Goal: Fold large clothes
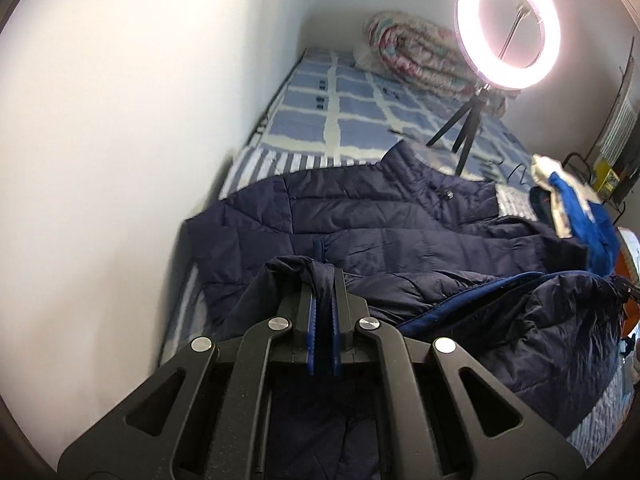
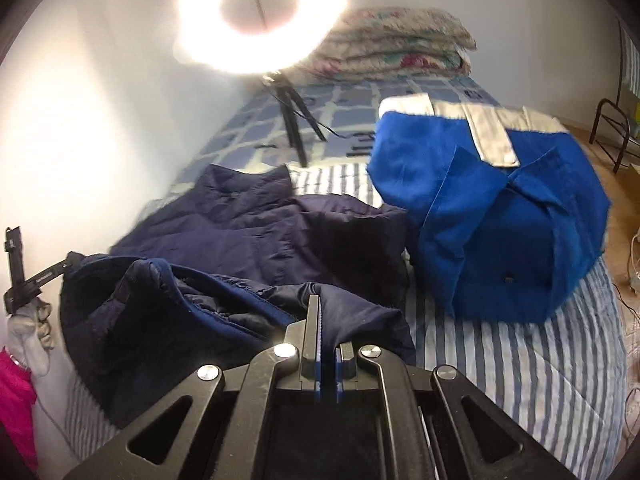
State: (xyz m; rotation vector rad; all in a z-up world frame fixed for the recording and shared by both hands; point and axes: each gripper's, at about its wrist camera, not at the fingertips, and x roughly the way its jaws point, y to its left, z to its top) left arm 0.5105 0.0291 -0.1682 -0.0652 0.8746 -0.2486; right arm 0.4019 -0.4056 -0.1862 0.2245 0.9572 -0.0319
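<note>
Jacket (image 1: 380, 236) lies spread on the bed (image 2: 500, 360), with its collar toward the far end and its near part bunched up and lifted. It is dark blue and puffy, so it will feel soft and slippery.

Both grippers hold it. The left gripper (image 1: 323, 280) has its jaws closed tight on a fold of the jacket's near edge. The right gripper (image 2: 327, 320) is also pinched shut on jacket cloth near the bed's front edge. Its 2 fingers look uneven, and the cloth hides part of one.

A bright blue coat (image 2: 492, 216) sits folded on the right side of the bed, just beside the jacket. A ring lamp (image 1: 508, 24) on a small tripod stands farther up the bed, and a quilt (image 2: 392, 44) is stacked at the far end.

This step looks like carrying the near half over the far half. To do it well, lift both grips to the same height and move them together, so the edge stays straight. Keep the pinch firm, since puffy cloth can slide out. Lay the edge down just below the collar, away from the tripod legs. Watch the blue coat on the right so the fold does not land on it.
</note>
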